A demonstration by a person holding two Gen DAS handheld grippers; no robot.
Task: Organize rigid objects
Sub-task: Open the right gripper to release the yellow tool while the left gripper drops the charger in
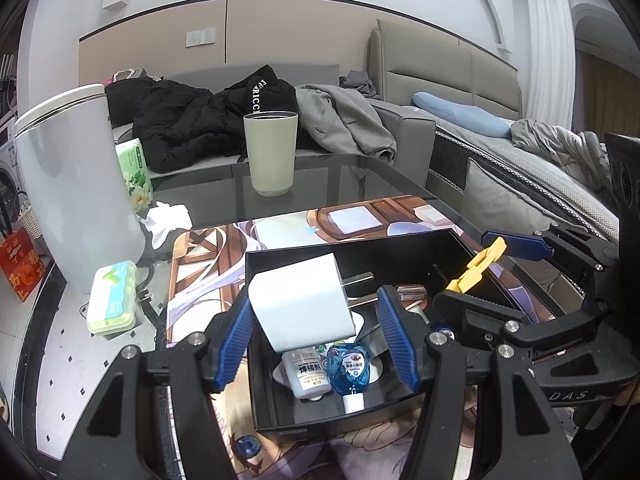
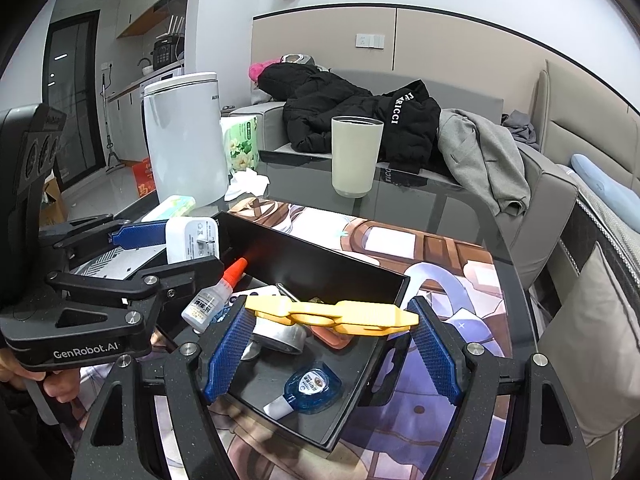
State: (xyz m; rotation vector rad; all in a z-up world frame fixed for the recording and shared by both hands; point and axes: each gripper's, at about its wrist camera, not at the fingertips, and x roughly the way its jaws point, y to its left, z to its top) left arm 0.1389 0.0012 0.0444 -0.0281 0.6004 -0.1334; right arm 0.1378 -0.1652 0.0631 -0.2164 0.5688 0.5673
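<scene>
Beyond both of my grippers, a glass table [image 1: 328, 176] carries a printed mat [image 1: 280, 228], with a white bin [image 1: 76, 184] far off to the left of my left tool and a pale green cup [image 1: 271, 152] standing straight ahead of it. Directly under the two tools sits the black tray [image 1: 352, 248], open-topped, on the mat.

My left gripper [image 1: 316, 320] is clamped on a white plug adapter [image 1: 300, 304], its blue pads pressing the block's sides, prongs pointing to the tool's right; I hold it above the tray's near half. My right gripper [image 2: 332, 320] grips a yellow clip [image 2: 332, 316] crosswise by its two ends, over the tray's near edge.

Below my left tool, on the tray floor, lie a small white glue bottle [image 1: 306, 372] and, just beside it to the right, a blue correction tape [image 1: 350, 368]. From the right wrist view, the bottle's orange tip points up toward the left tool, and a roll of silver tape [image 2: 280, 336] lies just under the yellow clip, partly hidden by it.

A hand [image 2: 56, 384] shows on the left tool's handle, at the right camera's lower left.
</scene>
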